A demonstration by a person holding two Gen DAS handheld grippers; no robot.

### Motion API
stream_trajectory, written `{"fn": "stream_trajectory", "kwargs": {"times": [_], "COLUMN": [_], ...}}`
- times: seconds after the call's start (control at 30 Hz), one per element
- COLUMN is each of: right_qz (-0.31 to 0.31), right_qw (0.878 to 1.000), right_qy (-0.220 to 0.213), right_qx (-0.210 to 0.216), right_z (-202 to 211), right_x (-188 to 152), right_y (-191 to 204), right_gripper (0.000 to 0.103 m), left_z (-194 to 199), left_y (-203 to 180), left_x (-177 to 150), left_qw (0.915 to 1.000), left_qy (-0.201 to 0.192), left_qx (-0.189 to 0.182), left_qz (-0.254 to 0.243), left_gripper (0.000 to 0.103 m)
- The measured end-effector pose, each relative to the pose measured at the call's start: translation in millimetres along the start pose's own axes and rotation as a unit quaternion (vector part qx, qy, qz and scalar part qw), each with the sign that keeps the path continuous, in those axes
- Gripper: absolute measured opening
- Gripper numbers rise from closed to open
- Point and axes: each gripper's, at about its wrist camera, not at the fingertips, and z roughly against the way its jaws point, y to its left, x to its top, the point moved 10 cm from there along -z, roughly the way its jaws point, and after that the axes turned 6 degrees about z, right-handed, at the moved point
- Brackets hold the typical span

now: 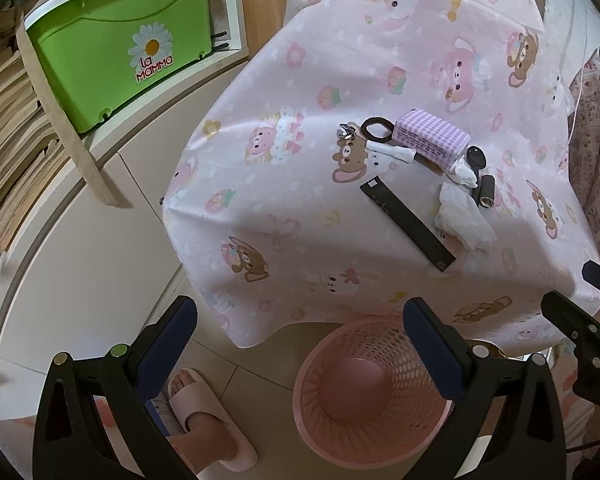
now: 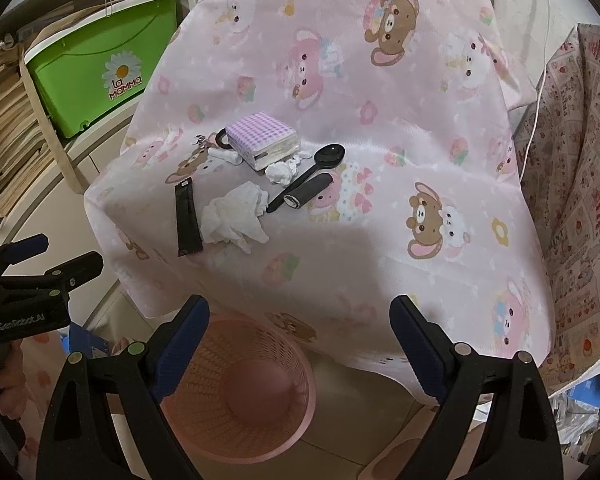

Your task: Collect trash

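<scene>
Sitting ahead of the tongs: two crumpled tissues [image 2: 236, 216] [image 2: 281, 171], one black wrapper [image 2: 188, 218], one spoon [image 2: 320, 164], one tissue pack [image 2: 262, 142], one pink basket [image 2: 236, 396].

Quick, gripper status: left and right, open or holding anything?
Left gripper: open, holding nothing, above the pink basket.
Right gripper: open, holding nothing.

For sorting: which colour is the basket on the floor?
Pink basket; the left wrist view shows it best.
</scene>
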Motion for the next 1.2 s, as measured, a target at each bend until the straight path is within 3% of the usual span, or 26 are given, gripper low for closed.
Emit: {"fn": "stream_trajectory", "kwargs": {"times": [0.63,1.2], "right_qz": [0.003,-0.010], "right_qw": [1.000,1.000], "right_qy": [0.005,0.014], "right_qx": [0.000,-0.007], "right_z": [-4,-13], "right_x": [-2,1], "right_y": [4,4], "right_gripper": [0.093,0.093], "left_z": [3,2], "left_y": [6,16], "left_x": [5,8], "left_qw": [0.9999,0.9993], "left_qy": [-0.013,-0.010], "left_qx": [0.005,0.015], "left_qz": [-0.003,0.032], "left_gripper": [0.101,0.101]}}
